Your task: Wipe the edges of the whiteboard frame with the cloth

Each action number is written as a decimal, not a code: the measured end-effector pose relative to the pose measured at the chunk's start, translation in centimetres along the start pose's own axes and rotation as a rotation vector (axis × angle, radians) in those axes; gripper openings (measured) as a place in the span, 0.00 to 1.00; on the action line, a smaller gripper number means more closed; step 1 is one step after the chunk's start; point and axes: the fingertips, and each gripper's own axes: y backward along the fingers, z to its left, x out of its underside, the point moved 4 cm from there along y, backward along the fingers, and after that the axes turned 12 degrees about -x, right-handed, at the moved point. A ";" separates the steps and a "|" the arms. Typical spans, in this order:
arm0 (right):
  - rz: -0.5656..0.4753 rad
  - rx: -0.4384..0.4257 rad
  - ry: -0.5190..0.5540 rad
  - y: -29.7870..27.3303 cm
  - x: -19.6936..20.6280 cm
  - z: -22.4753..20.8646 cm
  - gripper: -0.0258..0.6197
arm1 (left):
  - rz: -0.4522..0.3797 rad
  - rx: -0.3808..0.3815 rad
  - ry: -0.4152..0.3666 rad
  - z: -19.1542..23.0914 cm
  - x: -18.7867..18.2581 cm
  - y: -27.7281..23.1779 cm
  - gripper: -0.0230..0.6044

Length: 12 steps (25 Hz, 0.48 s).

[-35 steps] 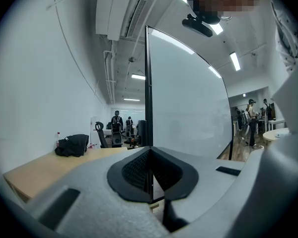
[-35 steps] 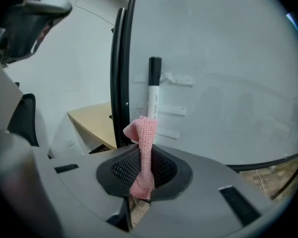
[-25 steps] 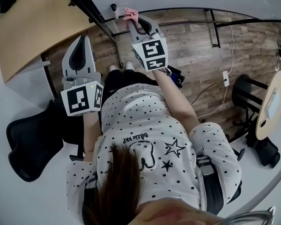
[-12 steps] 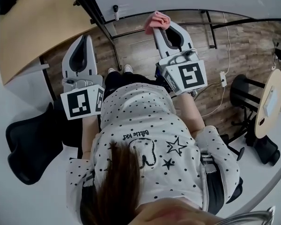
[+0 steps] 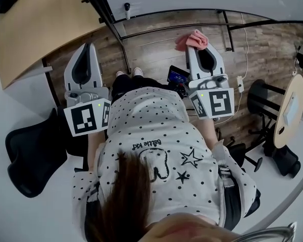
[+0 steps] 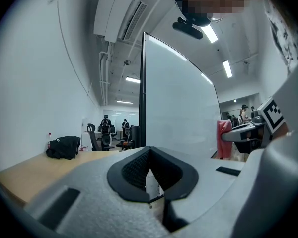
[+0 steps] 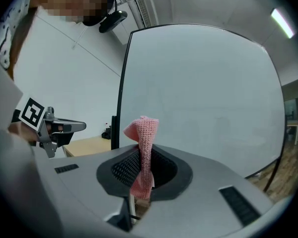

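The whiteboard (image 7: 203, 93) stands in front of me, white with a thin black frame; its left frame edge (image 7: 120, 93) runs upright. In the left gripper view the whiteboard (image 6: 179, 113) is seen slantwise behind that same frame edge (image 6: 142, 93). My right gripper (image 7: 141, 167) is shut on the pink knitted cloth (image 7: 145, 133), which sticks up out of the jaws, short of the board. From above, the cloth (image 5: 191, 38) hangs at the tip of the right gripper (image 5: 198, 47). The left gripper (image 5: 88, 45) is held lower left, shut and holding nothing.
A wooden table (image 5: 35, 24) lies to the left with a black bag (image 6: 63, 147) on it. A black office chair (image 5: 33, 153) sits behind my left side. A power strip with its cable (image 5: 243, 84) lies on the wood floor. A round stand (image 5: 290, 112) is at the right.
The right gripper with the pink cloth has swung rightward from near the board's left frame edge and drawn back toward the body. The left gripper has barely moved.
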 end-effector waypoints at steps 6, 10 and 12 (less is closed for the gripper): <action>0.001 0.034 -0.012 1.7 -0.1 0.1 0.09 | 0.008 -0.013 0.000 0.0 0.0 0.9 0.06; 0.012 0.031 -0.031 2.0 0.5 0.4 0.09 | 0.012 -0.012 -0.002 0.1 0.1 1.1 0.06; 0.016 0.032 -0.039 2.1 0.8 0.5 0.09 | 0.013 -0.010 -0.003 0.1 0.3 1.1 0.06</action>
